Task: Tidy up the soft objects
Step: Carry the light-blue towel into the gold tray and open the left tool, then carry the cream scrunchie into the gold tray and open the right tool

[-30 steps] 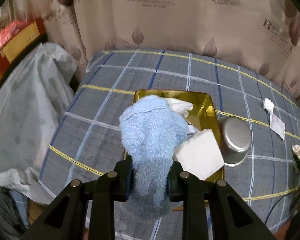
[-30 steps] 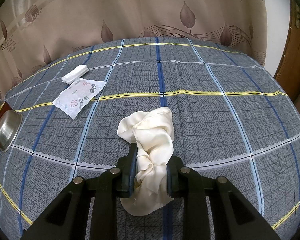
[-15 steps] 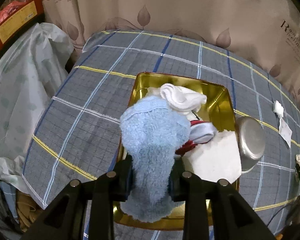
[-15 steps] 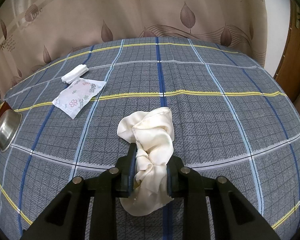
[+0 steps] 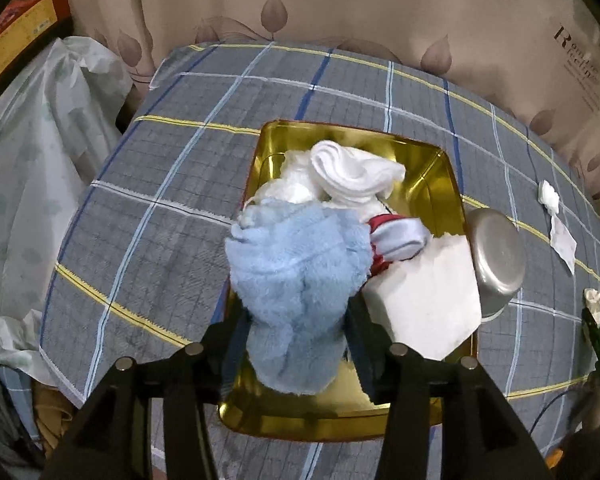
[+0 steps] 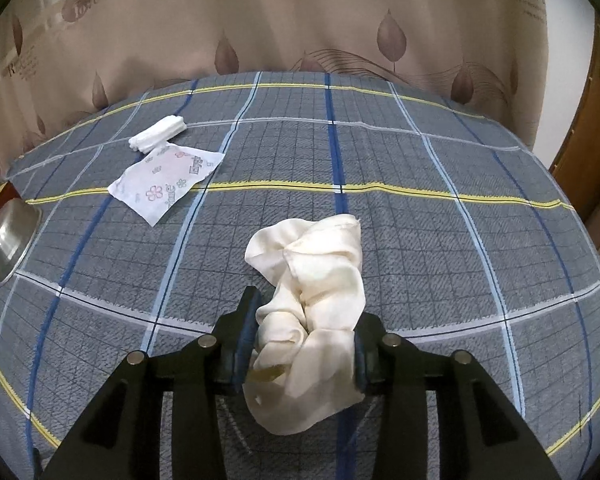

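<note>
My left gripper (image 5: 296, 328) is shut on a fluffy light blue cloth (image 5: 296, 280) and holds it over the near left part of a gold tin tray (image 5: 440, 176). The tray holds a white rolled sock (image 5: 352, 172), a red and grey cloth (image 5: 396, 240) and a white sponge block (image 5: 424, 300). My right gripper (image 6: 304, 348) is shut on a cream silk cloth (image 6: 320, 280) that trails on the plaid tablecloth (image 6: 420, 240). A folded white pad (image 6: 158, 138) and a flowered tissue packet (image 6: 164, 184) lie at the far left of the right wrist view.
An upturned steel bowl (image 5: 496, 256) sits against the tray's right side; it also shows in the right wrist view (image 6: 8, 240). A plastic-covered heap (image 5: 32, 160) stands left of the table. A leaf-print curtain (image 6: 300, 20) hangs behind. A wooden door (image 6: 596, 140) is at right.
My left gripper has moved forward and down over the tray with the blue cloth. My right gripper and its cream cloth have stayed almost still.
</note>
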Tool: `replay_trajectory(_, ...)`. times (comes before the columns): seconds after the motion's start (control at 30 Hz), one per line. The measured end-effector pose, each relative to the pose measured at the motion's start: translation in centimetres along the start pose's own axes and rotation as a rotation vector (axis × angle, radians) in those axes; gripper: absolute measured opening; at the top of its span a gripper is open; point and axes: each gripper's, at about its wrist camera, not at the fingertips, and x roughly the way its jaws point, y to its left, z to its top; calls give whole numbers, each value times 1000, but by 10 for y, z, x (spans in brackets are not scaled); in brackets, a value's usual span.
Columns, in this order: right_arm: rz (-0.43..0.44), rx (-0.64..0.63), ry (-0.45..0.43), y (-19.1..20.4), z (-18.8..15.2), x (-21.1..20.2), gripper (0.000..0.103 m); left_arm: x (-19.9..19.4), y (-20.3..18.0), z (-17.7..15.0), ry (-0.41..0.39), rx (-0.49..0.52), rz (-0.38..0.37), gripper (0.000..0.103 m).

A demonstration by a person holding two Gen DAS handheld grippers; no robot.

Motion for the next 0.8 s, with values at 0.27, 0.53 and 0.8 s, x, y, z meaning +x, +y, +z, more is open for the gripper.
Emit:
replay_trajectory(0.27,9,6,1,0,1,1,38,-27,-7,-13,-72,34,34,48)
replay_trajectory(0.53,8,4,1,-2,1,0,38,-48,-14,-37,-162,62,64,48)
replay_trajectory(0.8,-7,0,4,-1,2,1,37,-50,2,-54,-225,25,156,48)
